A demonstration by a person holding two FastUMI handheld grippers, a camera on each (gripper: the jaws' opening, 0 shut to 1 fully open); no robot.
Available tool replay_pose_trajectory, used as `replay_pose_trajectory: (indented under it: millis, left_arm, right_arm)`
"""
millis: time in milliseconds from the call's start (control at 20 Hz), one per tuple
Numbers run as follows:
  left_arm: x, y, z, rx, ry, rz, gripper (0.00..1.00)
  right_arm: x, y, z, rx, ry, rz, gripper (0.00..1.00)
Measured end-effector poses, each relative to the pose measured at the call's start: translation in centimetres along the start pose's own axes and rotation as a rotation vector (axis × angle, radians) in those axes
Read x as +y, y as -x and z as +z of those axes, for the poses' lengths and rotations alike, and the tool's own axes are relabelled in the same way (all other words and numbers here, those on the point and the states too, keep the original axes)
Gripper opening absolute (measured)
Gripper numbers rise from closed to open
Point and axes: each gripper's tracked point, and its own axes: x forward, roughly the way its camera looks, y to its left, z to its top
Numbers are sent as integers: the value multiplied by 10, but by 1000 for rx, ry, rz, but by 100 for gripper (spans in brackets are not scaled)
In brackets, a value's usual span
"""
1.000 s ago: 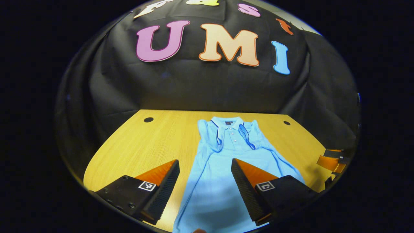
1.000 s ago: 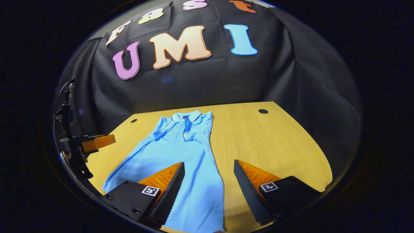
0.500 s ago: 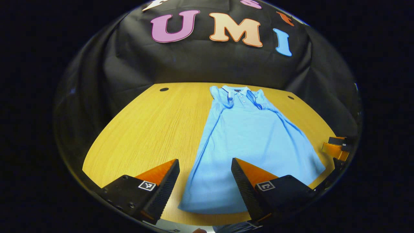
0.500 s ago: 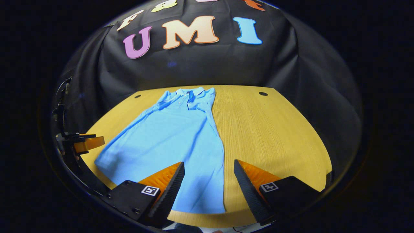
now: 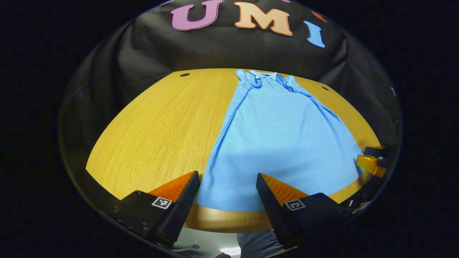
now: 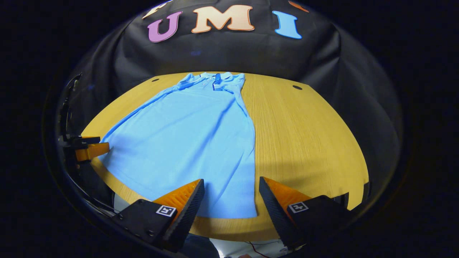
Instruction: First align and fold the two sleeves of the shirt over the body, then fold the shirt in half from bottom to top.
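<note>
Both tools have drawn back toward the near edge of the desk (image 5: 150,118) over the last second, so the whole shirt (image 5: 279,139) now comes into sight, hem included. It lies flat and full length, collar at the far side, both sleeves already folded in over the body. The left tool (image 5: 227,193) and right tool (image 6: 231,199) hang with fingers spread wide, gripping nothing, just short of the hem (image 6: 229,215). That suits the bottom-to-top fold remaining. Two cable holes (image 6: 297,87) sit clear of the cloth; nothing blocks the way
</note>
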Motion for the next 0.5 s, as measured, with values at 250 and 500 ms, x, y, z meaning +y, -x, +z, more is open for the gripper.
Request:
replay_pose_trajectory:
  millis: [250,500]
  left_arm:
    - [-11,1,-1,-26,-14,-24,88]
    - [-34,-4,2,21,-18,-71,1]
  right_arm:
    - [13,-1,2,-15,-11,40,89]
    - [32,-6,4,26,-40,83,3]
